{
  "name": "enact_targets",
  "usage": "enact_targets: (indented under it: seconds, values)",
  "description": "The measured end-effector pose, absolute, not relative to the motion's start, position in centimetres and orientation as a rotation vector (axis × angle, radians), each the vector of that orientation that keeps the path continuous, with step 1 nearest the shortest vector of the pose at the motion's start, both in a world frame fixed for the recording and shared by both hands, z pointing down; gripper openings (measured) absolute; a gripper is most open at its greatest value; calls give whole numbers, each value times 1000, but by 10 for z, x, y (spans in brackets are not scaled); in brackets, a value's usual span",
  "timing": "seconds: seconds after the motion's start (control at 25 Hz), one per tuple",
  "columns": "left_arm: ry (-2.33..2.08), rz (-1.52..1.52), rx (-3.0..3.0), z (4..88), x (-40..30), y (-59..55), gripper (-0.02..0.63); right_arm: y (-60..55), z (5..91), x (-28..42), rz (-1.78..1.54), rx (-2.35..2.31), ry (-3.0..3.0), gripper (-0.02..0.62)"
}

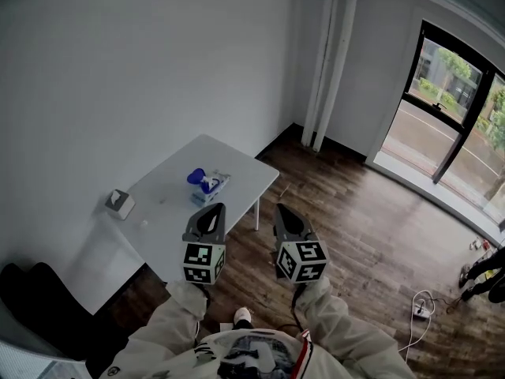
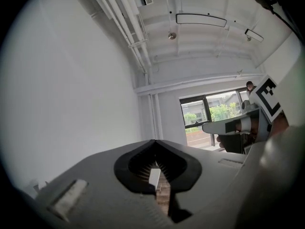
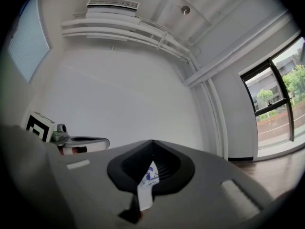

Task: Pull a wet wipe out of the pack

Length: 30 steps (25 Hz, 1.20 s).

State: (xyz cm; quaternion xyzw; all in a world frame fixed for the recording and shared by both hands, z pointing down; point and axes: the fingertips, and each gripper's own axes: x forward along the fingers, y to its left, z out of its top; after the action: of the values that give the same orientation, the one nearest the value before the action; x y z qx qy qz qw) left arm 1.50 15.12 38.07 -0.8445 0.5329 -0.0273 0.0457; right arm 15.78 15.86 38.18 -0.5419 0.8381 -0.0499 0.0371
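Note:
The wet wipe pack [image 1: 208, 182], blue and white, lies on a small white table [image 1: 170, 204] against the wall, ahead of me. I hold both grippers level in the air short of the table's near edge, apart from the pack. In the head view my left gripper [image 1: 215, 207] and right gripper [image 1: 282, 208] each have their jaw tips together, with nothing in them. In the right gripper view the shut right gripper [image 3: 153, 141] frames a sliver of the wet wipe pack [image 3: 150, 174] through the slot. In the left gripper view the left gripper [image 2: 155, 142] is shut, with only a strip of table [image 2: 154, 176] showing.
A grey tissue box [image 1: 120, 204] sits at the table's left corner. A dark chair or bag [image 1: 35, 298] stands at lower left. Dark wood floor [image 1: 355, 235] runs to a large window [image 1: 454, 125] on the right, with cables [image 1: 422, 306] near it.

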Motion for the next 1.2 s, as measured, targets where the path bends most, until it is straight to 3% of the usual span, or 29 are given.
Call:
enact_targets:
  seconds: [0.64, 1.2]
  values:
    - [1538, -117, -2650, 408, 5, 9, 5, 18, 402, 132, -176, -1743, 2540, 6]
    - [1544, -23, -2703, 411, -9, -45, 5, -43, 407, 120, -225, -1792, 2569, 6]
